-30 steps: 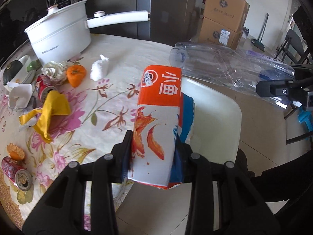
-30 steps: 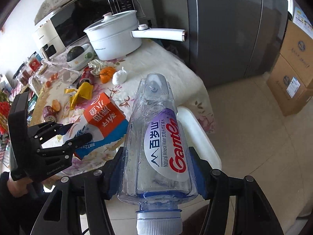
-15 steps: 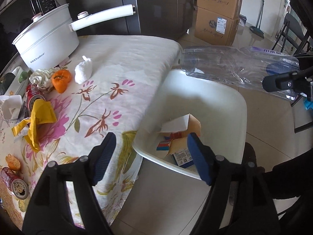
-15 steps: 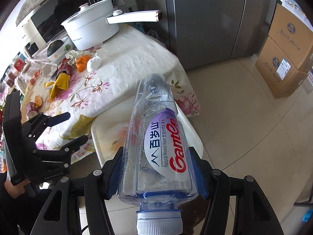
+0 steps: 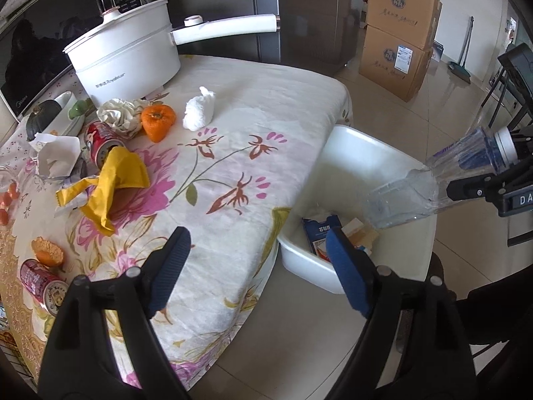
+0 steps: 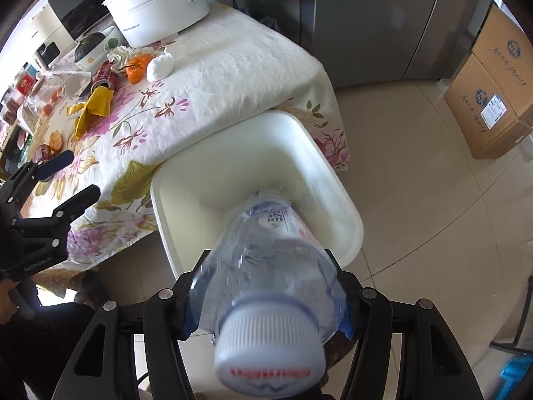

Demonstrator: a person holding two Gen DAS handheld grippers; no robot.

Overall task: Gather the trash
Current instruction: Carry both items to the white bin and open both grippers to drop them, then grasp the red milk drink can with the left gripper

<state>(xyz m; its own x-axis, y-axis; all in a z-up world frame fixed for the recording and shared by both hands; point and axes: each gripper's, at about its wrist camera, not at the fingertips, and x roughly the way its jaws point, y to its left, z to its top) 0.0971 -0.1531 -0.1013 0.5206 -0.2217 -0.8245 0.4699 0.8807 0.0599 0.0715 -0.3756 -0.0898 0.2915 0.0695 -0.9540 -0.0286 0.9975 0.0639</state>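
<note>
Trash: we count two red cans (image 5: 100,145) (image 5: 40,281), one yellow wrapper (image 5: 115,183), one white tissue wad (image 5: 199,113), one crumpled paper (image 5: 56,156), and one orange peel (image 5: 48,251), all lying on the bench.
Bottle: one clear plastic bottle (image 6: 269,266), cap toward our right camera, its far end tipped into the bin.
Bin: one white bin (image 5: 353,153) on the floor, touching the bench edge; one flattened carton (image 5: 321,233) lies inside.
Right claw (image 6: 266,296): clamped on the bottle.
Left claw (image 5: 256,263): spread wide, holding nothing, above the bench edge.
Bench (image 5: 266,106): one floral cloth; one white pot (image 5: 130,56); one orange fruit (image 5: 158,121).
Room: tiled floor (image 6: 433,200); two stacked cardboard boxes (image 5: 396,30).
</note>
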